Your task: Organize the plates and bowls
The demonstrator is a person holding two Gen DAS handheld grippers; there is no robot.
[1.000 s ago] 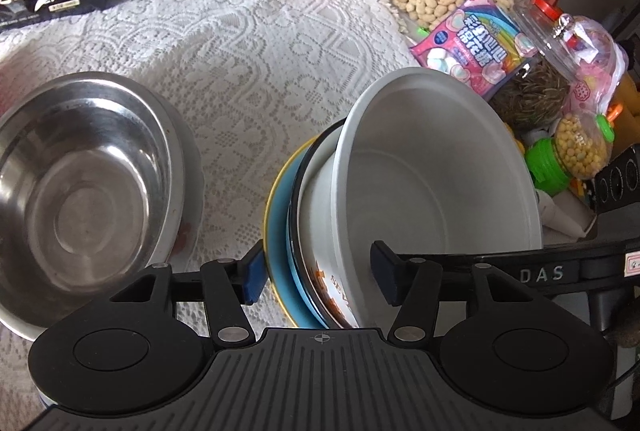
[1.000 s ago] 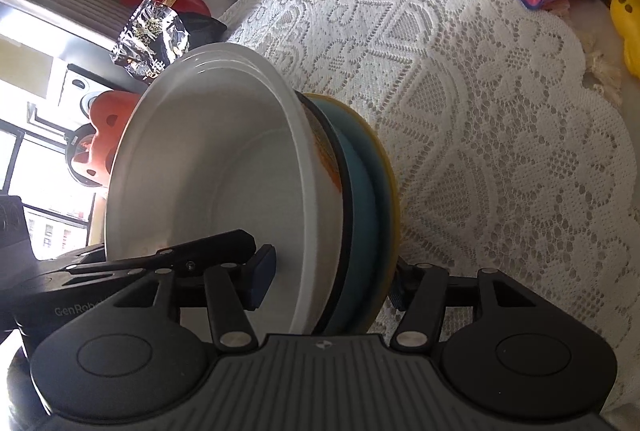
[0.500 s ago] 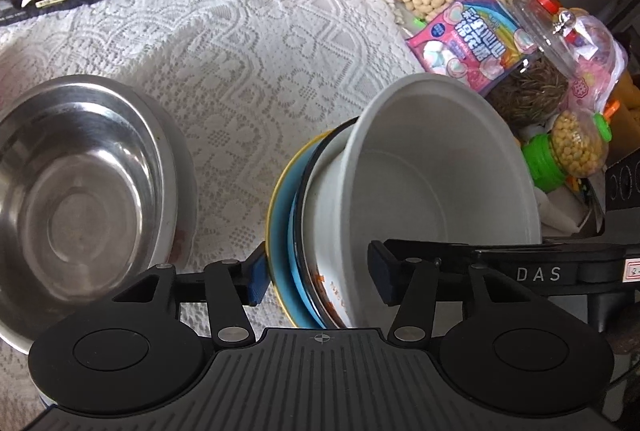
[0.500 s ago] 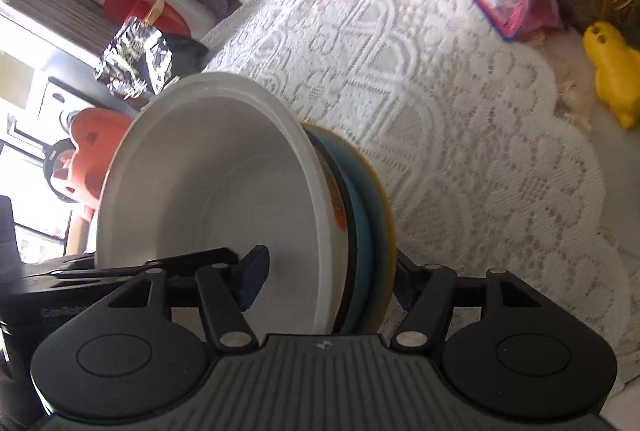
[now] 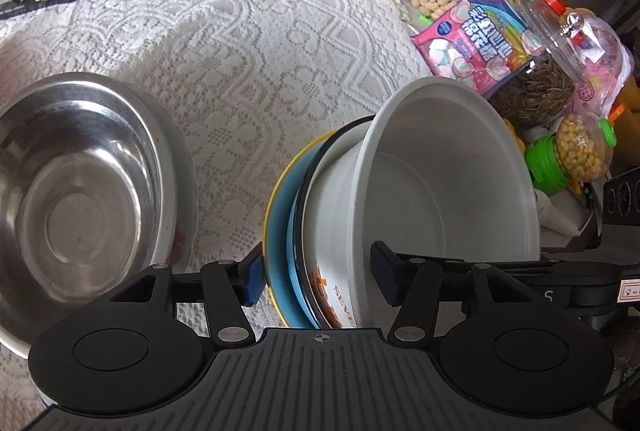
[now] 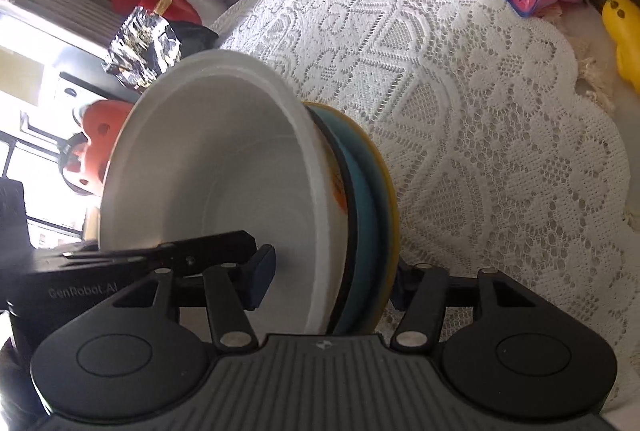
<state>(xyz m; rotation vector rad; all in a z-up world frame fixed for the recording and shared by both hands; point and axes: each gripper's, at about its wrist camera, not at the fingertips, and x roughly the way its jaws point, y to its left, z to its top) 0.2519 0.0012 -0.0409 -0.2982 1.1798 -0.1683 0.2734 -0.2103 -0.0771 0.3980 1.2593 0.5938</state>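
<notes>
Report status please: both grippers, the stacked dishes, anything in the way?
Left gripper opening around stack rim. Right gripper straddles tilted stack; grip unclear. White bowl nested on blue plate. Steel bowl beside, apart.

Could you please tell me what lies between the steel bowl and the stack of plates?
Only bare white lace tablecloth separates round steel bowl from tilted plate stack, per left wrist view.

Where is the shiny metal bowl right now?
The steel bowl sits on the lace tablecloth at the left of the left wrist view, apart from the stacked white bowl and plates; the right wrist view does not show it.
</notes>
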